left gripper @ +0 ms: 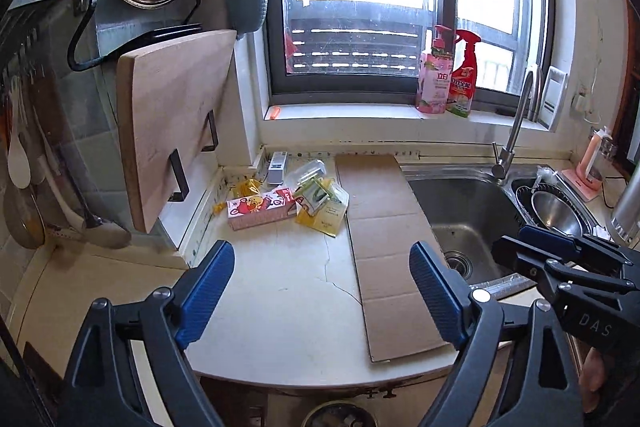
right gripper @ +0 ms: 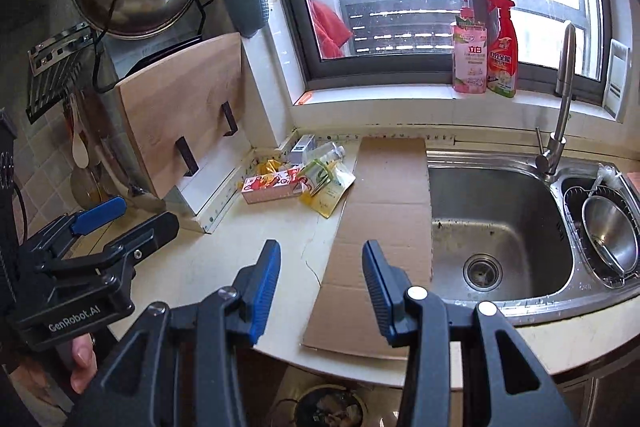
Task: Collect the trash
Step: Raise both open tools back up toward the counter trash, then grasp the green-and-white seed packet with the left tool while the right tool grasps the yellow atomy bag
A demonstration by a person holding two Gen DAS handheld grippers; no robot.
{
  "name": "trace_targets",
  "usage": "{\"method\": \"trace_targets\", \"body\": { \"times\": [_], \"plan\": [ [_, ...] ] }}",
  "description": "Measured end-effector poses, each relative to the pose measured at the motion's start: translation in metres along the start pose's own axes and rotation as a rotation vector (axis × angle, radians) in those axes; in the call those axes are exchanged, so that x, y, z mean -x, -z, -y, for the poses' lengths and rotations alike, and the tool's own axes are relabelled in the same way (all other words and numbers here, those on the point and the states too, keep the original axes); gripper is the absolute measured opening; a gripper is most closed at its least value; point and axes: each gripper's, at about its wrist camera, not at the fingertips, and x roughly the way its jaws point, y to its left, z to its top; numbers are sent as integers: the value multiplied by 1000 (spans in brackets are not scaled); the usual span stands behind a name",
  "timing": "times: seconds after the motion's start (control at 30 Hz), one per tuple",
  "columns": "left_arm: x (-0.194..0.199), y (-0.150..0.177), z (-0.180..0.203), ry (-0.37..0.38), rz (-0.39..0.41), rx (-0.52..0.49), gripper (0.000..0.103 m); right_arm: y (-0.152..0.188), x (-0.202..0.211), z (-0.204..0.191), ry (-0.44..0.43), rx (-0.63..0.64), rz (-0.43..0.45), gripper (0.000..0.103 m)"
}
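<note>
A pile of trash lies in the counter's back corner: a pink-and-red carton, yellow pouches, a clear plastic bottle, a small grey box and yellow wrappers. A flat cardboard sheet lies beside the pile, reaching the counter's front edge. My left gripper hovers open above the front of the counter, nothing between its blue pads. My right gripper hangs beside it over the cardboard, open and holding nothing. Both are well short of the pile.
A steel sink with a tall faucet lies right of the cardboard, a strainer bowl beside it. A wooden cutting board leans on the left wall. Two cleaner bottles stand on the sill. A bin sits below the counter edge.
</note>
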Motion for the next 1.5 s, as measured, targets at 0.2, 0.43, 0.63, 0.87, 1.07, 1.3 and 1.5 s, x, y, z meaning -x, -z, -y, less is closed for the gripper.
{"method": "trace_targets", "body": {
  "times": [0.2,0.43,0.63,0.87,1.07,1.3,1.5],
  "plan": [
    [-40,-21,-31,-8,-30,47,89,-28,-25,5,16,-57,-24,43],
    [-82,-31,-49,-2,-59,11,89,-45,-63,10,17,-135,-83,43],
    [-126,-31,-44,3,-98,-55,89,-62,-103,16,-13,-156,-146,43],
    [-197,-43,-42,-8,-192,-88,89,-83,-177,40,-83,-180,-232,43],
    [-274,-58,-27,-22,-255,-195,88,-86,-255,72,-141,-241,-330,43],
    [-349,-64,-13,7,-320,-310,78,-75,-317,105,-190,-369,-348,43],
    [-390,-60,-5,79,-379,-356,77,-64,-346,121,-262,-476,-343,43]
  ]
}}
